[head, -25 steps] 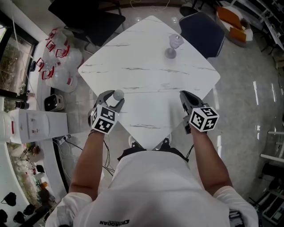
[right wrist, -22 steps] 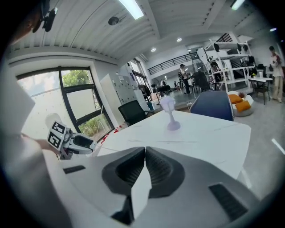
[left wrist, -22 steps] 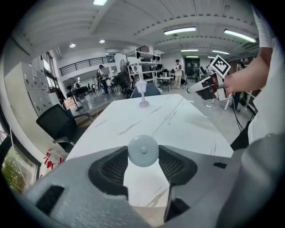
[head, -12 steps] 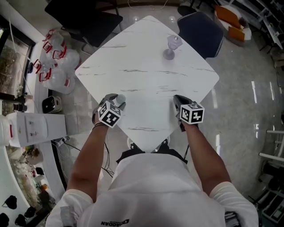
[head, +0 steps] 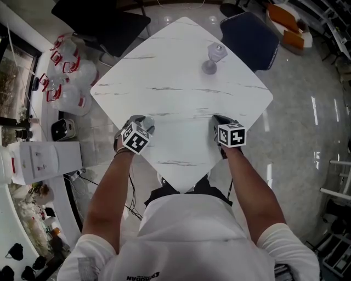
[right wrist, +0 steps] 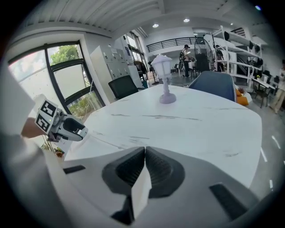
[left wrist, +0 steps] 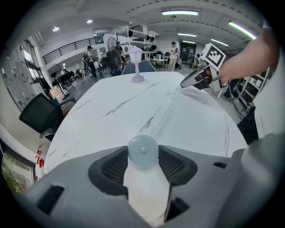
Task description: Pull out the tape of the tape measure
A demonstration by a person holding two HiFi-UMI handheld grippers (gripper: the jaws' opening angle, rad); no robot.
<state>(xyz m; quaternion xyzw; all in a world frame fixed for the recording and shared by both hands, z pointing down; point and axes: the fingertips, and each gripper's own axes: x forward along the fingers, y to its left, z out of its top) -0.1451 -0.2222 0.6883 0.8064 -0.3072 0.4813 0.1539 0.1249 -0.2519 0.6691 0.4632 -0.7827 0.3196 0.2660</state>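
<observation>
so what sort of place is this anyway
Most likely an open-plan office or lab workspace: office chairs around a white table, a water dispenser with spare bottles beside it, and metal shelving under strip lights.

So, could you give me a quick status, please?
Left gripper shut on round tape measure. Right gripper fingers together, tape pinch unconfirmed. Small lamp far across table, not in the way.

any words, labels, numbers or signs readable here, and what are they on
No text can be read here.
Shirt print at the bottom edge: upside down, cut off, unreadable.
Red labels on the floor bottles: too small.
Cubes on left tongs and right tongs: marker patterns, no letters.
Tape measure: no print shows.
</observation>
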